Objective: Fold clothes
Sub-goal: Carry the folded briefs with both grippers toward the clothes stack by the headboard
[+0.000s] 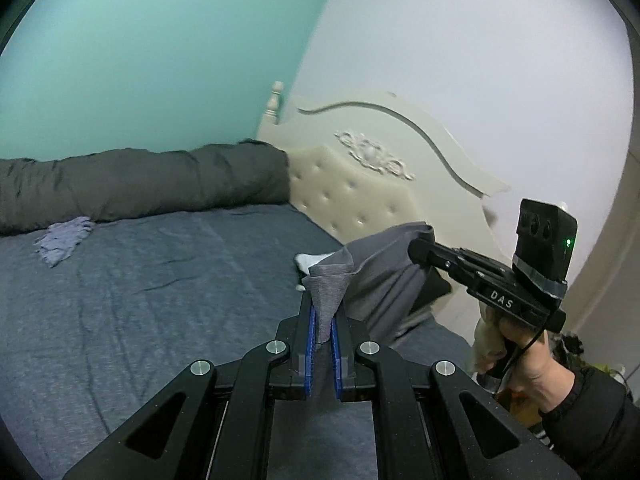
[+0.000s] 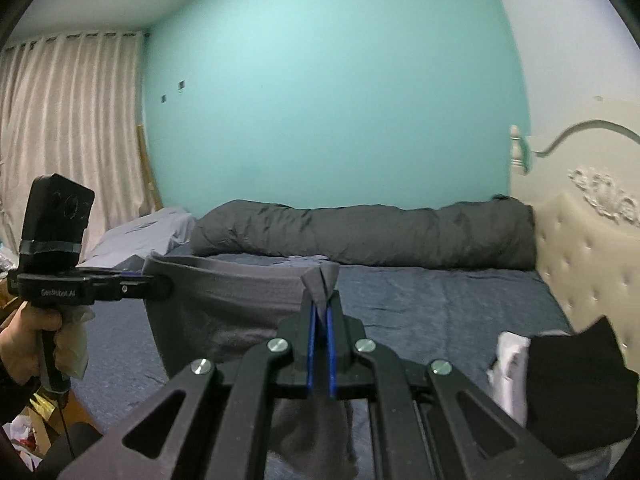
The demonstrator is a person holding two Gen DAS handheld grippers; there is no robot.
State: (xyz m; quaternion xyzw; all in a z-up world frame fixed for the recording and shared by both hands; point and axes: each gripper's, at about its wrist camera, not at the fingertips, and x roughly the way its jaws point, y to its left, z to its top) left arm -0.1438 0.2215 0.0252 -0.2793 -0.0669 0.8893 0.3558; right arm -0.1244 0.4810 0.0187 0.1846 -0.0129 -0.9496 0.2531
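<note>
1. Left of the headboard (image 1: 400,148), a dark grey rolled duvet (image 2: 360,236) lies along the teal wall on the bed (image 1: 140,300).
2. The left tool (image 1: 323,320) is clamped on one corner of the grey garment (image 2: 224,300).
3. The garment hangs stretched above the bed, near the headboard.
4. The right tool (image 2: 320,312) pinches its other corner.

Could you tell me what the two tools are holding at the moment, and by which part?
Both grip one grey garment, held up above the bed. The left tool and the right tool each pinch a bunched bit of its upper edge.
</note>
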